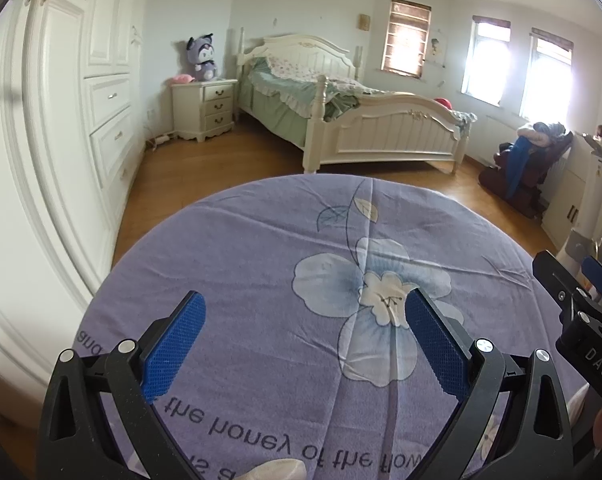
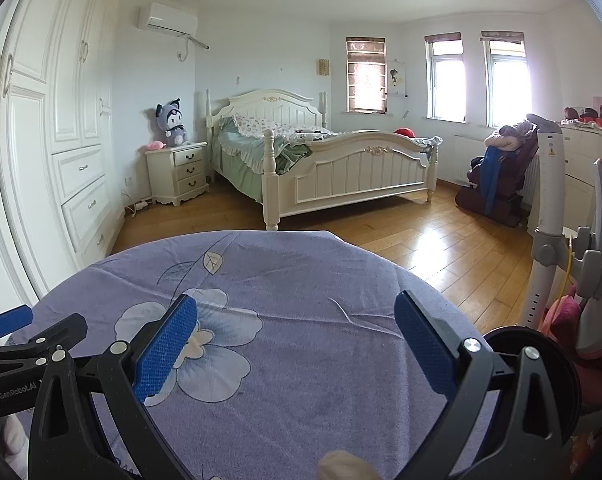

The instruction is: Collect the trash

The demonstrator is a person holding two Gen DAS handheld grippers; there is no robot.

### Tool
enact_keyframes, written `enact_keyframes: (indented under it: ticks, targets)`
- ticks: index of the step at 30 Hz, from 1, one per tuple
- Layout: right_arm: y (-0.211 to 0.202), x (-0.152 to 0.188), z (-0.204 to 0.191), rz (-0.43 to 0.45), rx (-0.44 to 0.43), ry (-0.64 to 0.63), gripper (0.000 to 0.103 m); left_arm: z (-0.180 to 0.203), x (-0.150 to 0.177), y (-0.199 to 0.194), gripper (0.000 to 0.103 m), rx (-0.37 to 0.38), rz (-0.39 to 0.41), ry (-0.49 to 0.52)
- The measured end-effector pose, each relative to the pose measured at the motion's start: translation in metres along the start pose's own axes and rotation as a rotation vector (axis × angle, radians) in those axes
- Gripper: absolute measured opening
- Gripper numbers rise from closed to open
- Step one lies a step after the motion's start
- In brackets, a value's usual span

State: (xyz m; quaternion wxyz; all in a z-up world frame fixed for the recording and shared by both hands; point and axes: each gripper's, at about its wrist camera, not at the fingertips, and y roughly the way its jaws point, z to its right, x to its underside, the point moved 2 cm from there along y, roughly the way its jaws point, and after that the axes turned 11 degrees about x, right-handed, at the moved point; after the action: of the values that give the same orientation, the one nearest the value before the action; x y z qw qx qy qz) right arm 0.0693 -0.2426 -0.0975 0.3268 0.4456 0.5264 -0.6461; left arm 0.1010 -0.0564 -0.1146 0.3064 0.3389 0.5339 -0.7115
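The left hand-held gripper [image 1: 305, 320] hangs over the round bench [image 1: 237, 248] with its blue-padded fingers [image 1: 173, 344] spread wide and nothing between them. The right hand-held gripper [image 2: 295, 336] is likewise released, its fingers far apart above the purple flower-print cloth [image 2: 301, 380] that covers the bench. The two sit side by side: the right one shows at the right edge of the left wrist view, and the left one at the left edge of the right wrist view. A pale, crumpled-looking scrap [image 1: 275, 470] lies on the cloth at the very bottom of each view, close under the grippers, cut off by the frame; I cannot tell what it is, and it may be the trash. A black round container [image 2: 541, 360] stands just beside the bench at its right edge. Beyond lie a wooden floor [image 2: 441, 240], a white bed [image 2: 341, 168], a nightstand [image 2: 179, 172] with a plush toy [image 2: 172, 122], and a tall white wardrobe [image 2: 41, 120].
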Motion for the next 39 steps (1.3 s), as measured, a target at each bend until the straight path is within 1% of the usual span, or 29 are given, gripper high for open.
enact_keyframes:
  ticks: [14, 23, 33, 39]
  targets:
    - [0.001, -0.001, -0.002, -0.014, -0.004, -0.007, 0.098, -0.004, -0.001, 0.004, 0.098, 0.003, -0.016, -0.004]
    - [0.012, 0.004, -0.005, -0.091, 0.02, -0.035, 0.098, -0.006, 0.0, 0.009, 0.098, -0.001, -0.049, -0.016]
    - [0.014, 0.002, 0.002, -0.107, 0.02, -0.02, 0.098, -0.002, 0.0, 0.012, 0.098, -0.008, -0.072, 0.0]
    - [0.025, 0.004, 0.004, -0.16, 0.02, -0.014, 0.098, -0.004, 0.001, 0.018, 0.098, -0.007, -0.108, -0.018]
